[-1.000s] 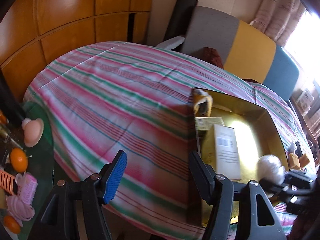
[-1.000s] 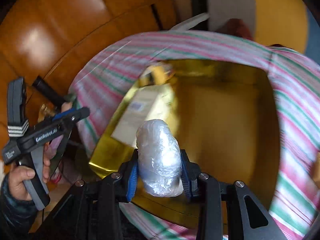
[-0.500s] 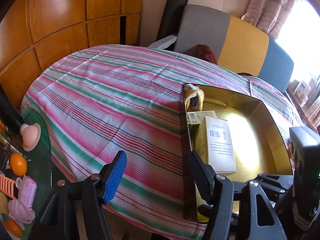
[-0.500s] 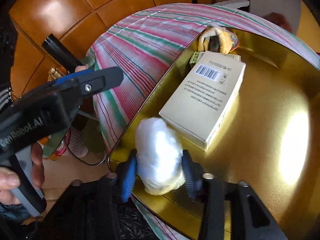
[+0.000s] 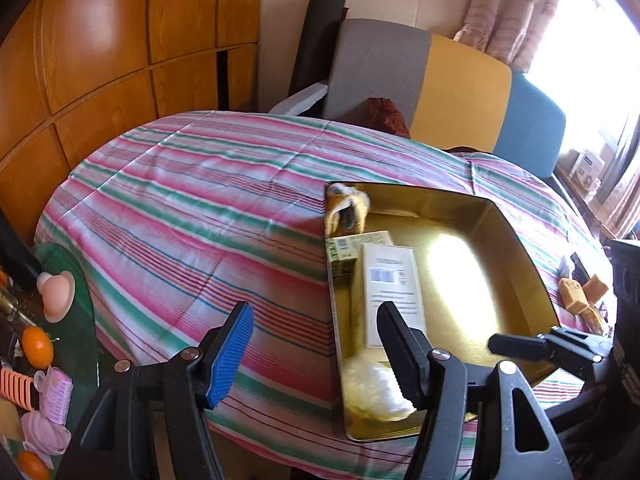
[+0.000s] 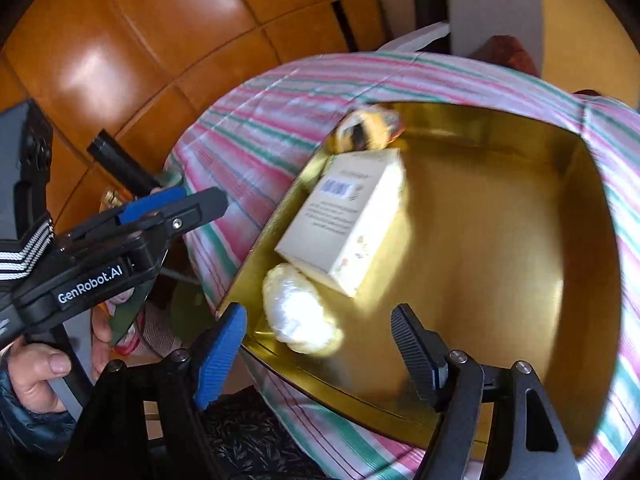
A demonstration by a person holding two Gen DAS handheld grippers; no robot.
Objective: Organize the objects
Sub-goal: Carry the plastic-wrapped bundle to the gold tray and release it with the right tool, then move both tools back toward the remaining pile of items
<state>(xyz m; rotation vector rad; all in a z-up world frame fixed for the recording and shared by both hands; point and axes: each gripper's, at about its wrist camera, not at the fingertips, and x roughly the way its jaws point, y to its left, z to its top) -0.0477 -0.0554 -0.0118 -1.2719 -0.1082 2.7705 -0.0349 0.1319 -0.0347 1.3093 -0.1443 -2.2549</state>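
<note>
The right gripper (image 6: 320,354) is hovering with its jaws spread wide and nothing between them, just above the near corner of a gold tray (image 6: 500,240). A plastic-wrapped white bundle (image 6: 298,312) is lying free on the tray floor in that near corner, close to the tray's rim and just beside a cream box (image 6: 344,220) bearing a barcode; it is too blurred to tell whether bundle and box are touching. At the far corner of the tray a yellow-and-black cloth item (image 6: 366,130) is sitting against the wall. The left gripper (image 5: 316,350) is also holding its jaws wide open and empty, poised over the edge of the striped bedspread (image 5: 192,216) just beside the tray's left wall (image 5: 332,304). In the left wrist view the bundle (image 5: 374,386) is showing partly behind the right-hand finger, with the cream box (image 5: 390,284) beyond it and a smaller green-and-white box (image 5: 352,246) lying partly under that. A glass side surface (image 5: 86,320) at the left is carrying oranges (image 5: 37,346), a pink brush (image 5: 56,390) and a pink cup (image 5: 56,292).
</note>
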